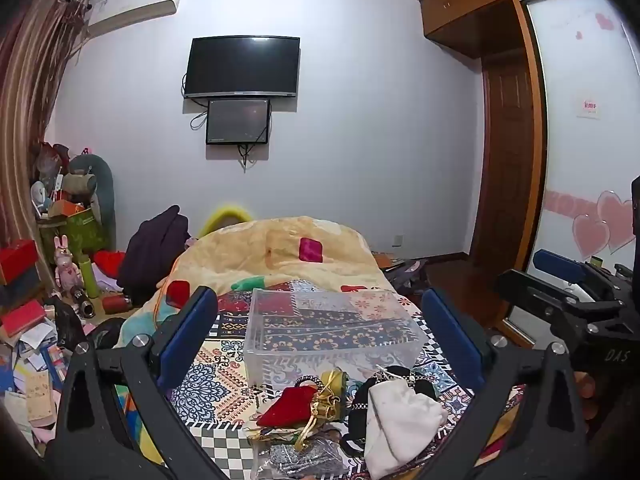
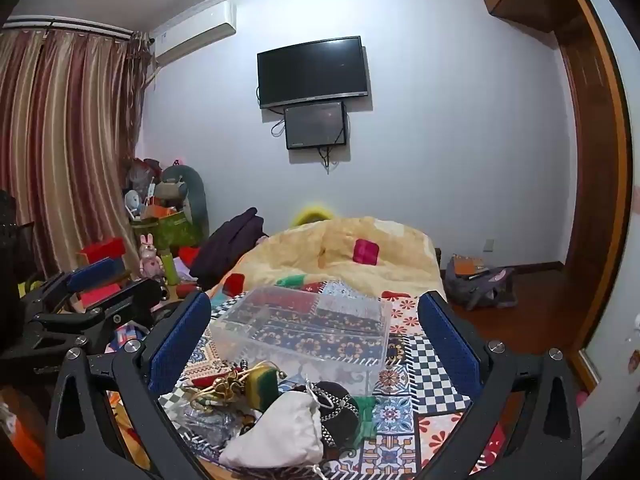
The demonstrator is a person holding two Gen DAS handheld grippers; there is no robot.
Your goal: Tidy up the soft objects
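Observation:
A clear plastic box (image 1: 332,332) stands empty on the patterned bedspread, also in the right wrist view (image 2: 304,328). In front of it lies a heap of soft things: a white drawstring pouch (image 1: 400,420) (image 2: 288,436), a red velvet pouch (image 1: 288,400), a black studded pouch (image 2: 340,408), a yellow-green sponge (image 2: 262,386) and gold cords. My left gripper (image 1: 328,340) is open above the heap, holding nothing. My right gripper (image 2: 316,340) is open too, empty, hovering over the same heap. The right gripper shows at the right edge of the left wrist view (image 1: 568,292).
A beige blanket (image 1: 276,248) is bunched at the bed's far end. Cluttered boxes, toys and papers (image 1: 48,288) fill the floor at left. A grey bag (image 2: 476,284) lies on the wood floor at right. A wardrobe (image 1: 580,120) stands at right.

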